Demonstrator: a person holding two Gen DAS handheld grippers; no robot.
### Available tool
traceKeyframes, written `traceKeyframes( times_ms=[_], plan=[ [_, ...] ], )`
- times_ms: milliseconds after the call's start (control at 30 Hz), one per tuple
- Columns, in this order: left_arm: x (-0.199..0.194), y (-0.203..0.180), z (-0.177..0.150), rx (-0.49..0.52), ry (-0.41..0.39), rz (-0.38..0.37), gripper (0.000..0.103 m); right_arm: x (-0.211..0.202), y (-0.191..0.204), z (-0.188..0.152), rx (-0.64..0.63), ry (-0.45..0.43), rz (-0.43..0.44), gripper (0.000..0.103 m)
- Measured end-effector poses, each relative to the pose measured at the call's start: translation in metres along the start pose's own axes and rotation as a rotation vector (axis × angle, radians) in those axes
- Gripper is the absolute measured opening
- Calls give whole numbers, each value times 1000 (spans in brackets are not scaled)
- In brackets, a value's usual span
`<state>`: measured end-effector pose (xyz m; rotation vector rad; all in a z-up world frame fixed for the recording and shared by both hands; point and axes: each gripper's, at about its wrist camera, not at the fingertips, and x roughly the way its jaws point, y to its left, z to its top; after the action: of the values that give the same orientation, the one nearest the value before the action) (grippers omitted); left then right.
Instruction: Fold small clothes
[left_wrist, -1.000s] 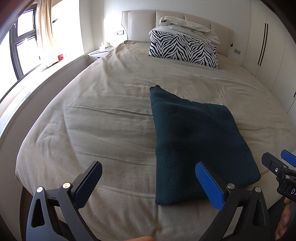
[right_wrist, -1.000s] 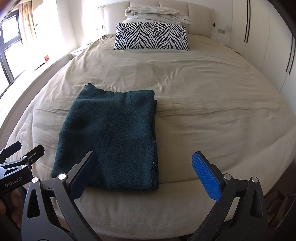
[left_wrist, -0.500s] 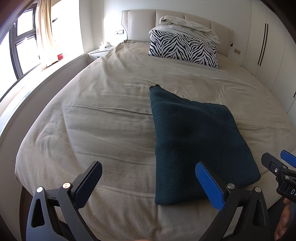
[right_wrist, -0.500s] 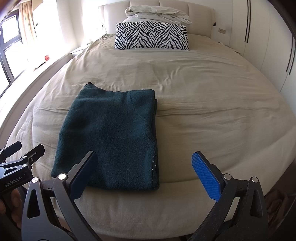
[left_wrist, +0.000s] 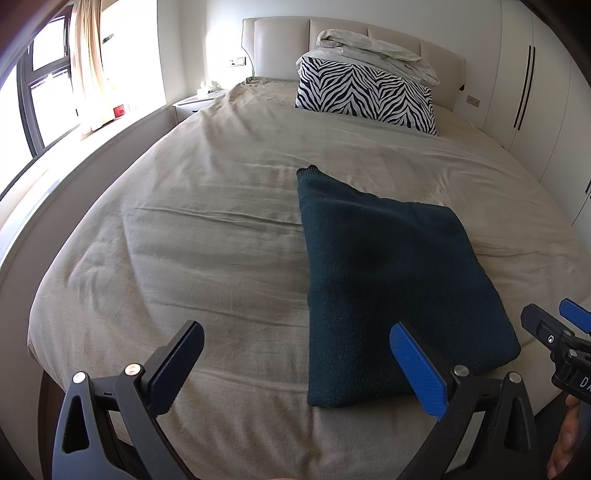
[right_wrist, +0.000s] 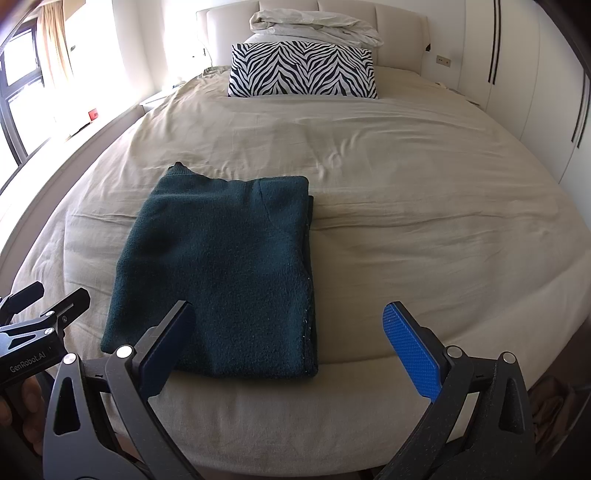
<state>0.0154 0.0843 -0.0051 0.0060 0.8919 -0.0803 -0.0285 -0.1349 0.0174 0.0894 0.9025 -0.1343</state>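
Your left wrist camera sits low at the foot of the beige-covered bed (left_wrist: 207, 236), facing the padded cream headboard (left_wrist: 280, 48); the folded dark green knit sweater (left_wrist: 388, 273) lies right of centre. Your right wrist camera looks the same way from further right, with that sweater (right_wrist: 221, 273) left of centre. Both views share the bed, sweater and zebra-striped pillow (right_wrist: 303, 70), and each catches the other gripper at its lower edge.

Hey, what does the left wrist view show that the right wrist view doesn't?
Only the left wrist view shows the nightstand top with a tissue box.

Only the right wrist view shows the folded dark green sweater's layered right edge.

Both show the sweater on the bed, the zebra pillow, and both tongs, left and right, open and empty.
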Motion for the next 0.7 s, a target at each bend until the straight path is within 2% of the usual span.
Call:
traceKeyframes(
  times_ms=[700],
  plan=[
    [4,0,-3,6,14,-4,103,6,-9,-4,0,15,5,103]
  ],
)
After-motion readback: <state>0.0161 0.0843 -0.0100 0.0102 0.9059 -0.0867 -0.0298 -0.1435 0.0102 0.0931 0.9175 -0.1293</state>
